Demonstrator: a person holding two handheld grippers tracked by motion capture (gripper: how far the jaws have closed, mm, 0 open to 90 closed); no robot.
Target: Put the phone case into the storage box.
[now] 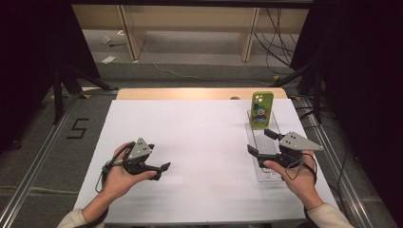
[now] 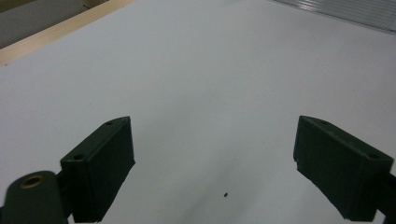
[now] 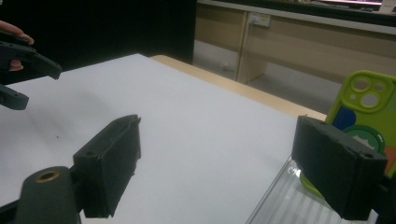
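phone in green case, upright in clear tray: probably light, stiff, slightly grippy; best pinched across side edges. right gripper spread, empty; left gripper likewise.

Left claw agape, low, resting; right claw agape too (both empty).

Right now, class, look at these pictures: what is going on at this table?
A person sits at a white table with a tool in each hand. The right tool hovers, jaws open, over a clear ribbed tray at the table's right side. A phone in a green case stands upright at the tray's far end. The left tool is open and holds nothing, apart from both.
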